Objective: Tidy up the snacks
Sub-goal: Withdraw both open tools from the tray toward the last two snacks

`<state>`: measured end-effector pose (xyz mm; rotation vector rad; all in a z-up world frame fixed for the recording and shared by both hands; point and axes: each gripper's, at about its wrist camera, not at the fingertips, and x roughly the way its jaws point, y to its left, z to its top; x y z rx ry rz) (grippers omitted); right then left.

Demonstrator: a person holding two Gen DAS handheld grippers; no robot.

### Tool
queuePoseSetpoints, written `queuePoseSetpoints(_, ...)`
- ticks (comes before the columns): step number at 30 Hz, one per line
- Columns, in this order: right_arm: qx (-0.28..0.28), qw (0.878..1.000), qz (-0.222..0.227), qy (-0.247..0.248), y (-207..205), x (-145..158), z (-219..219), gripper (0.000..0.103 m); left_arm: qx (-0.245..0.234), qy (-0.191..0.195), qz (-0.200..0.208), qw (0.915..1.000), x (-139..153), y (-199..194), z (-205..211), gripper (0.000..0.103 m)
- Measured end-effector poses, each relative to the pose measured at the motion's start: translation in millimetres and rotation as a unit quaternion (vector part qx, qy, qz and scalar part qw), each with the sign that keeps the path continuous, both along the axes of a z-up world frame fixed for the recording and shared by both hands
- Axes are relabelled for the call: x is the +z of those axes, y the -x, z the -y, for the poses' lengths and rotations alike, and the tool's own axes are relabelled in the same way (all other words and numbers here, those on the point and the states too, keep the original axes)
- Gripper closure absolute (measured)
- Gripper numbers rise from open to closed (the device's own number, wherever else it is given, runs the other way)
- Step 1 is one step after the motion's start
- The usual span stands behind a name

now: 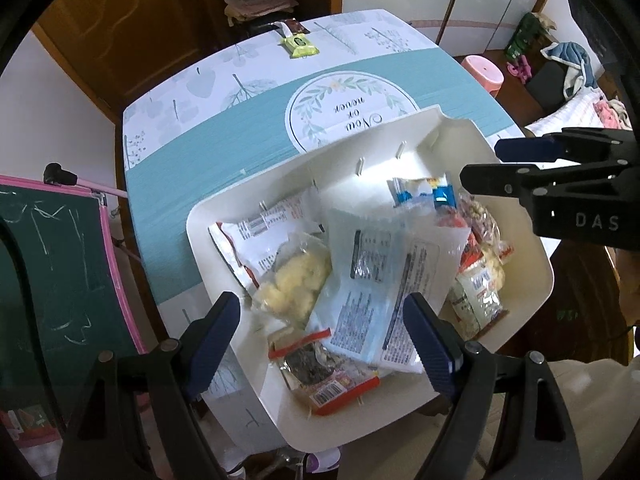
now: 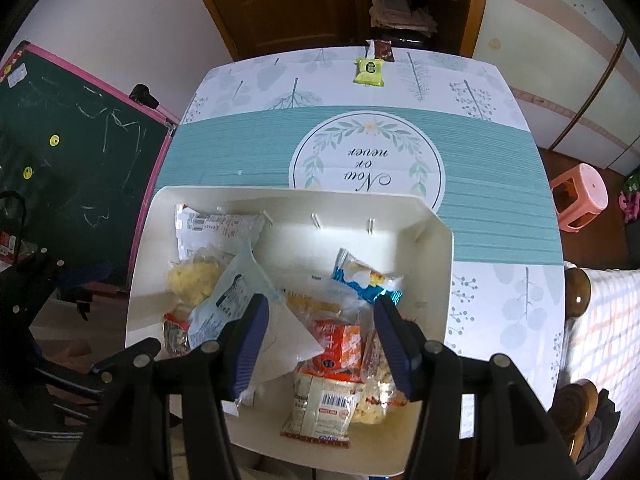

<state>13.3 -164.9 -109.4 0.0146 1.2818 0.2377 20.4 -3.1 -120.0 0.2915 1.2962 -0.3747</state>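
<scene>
A white box [image 1: 224,216] [image 2: 440,280] stands at the near side of the table and holds several snack packets. Among them are a pale blue packet [image 1: 360,292] [image 2: 228,300], a bag of yellow puffs [image 1: 292,284] [image 2: 192,280], a blue-and-white wrapper [image 1: 424,192] [image 2: 364,276] and an orange-red packet [image 2: 340,340]. A green packet [image 1: 299,45] [image 2: 369,71] and a dark brown packet [image 1: 294,26] [image 2: 382,50] lie at the table's far edge. My left gripper [image 1: 322,344] is open and empty above the box. My right gripper [image 2: 320,344] is open and empty above the box; it also shows in the left wrist view [image 1: 480,164].
The table [image 1: 224,148] [image 2: 240,148] has a teal and white floral cloth. A green chalkboard with a pink frame [image 1: 60,272] [image 2: 80,152] stands on the left. A pink stool [image 1: 482,72] [image 2: 580,196] is on the right. A wooden cabinet [image 2: 300,0] is behind the table.
</scene>
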Motion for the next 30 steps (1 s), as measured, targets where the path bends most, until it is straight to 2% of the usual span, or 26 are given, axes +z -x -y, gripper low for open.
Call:
queuePoseSetpoints(10, 0.003, 1.0, 0.01, -0.01, -29, 8, 10, 0.048, 0.029, 0.043, 0.005, 0.9986, 25, -48, 14, 0.02)
queuePoseSetpoints(15, 0.001, 1.0, 0.016, -0.015, -53, 19, 23, 0.048, 0.024, 0.035, 0.031, 0.9986, 40, -86, 32, 0.02)
queuePoseSetpoints(19, -0.006, 0.999, 0.038, 0.003, -86, 36, 41, 0.048, 0.02, 0.027, 0.064, 0.9974, 56, -125, 52, 0.02)
queuePoseSetpoints(24, -0.026, 0.997, 0.071, 0.028, -144, 55, 64, 0.048, 0.029, 0.023, 0.085, 0.9957, 64, -184, 77, 0.02)
queuePoseSetpoints(27, -0.034, 0.995, 0.085, 0.027, -181, 61, 74, 0.048, 0.042, 0.026, 0.089, 0.9948, 59, -224, 91, 0.02)
queuePoseSetpoints(30, -0.045, 0.994, 0.094, 0.022, -221, 62, 82, 0.048, 0.054, 0.027, 0.095, 0.9937, 42, -262, 106, 0.02)
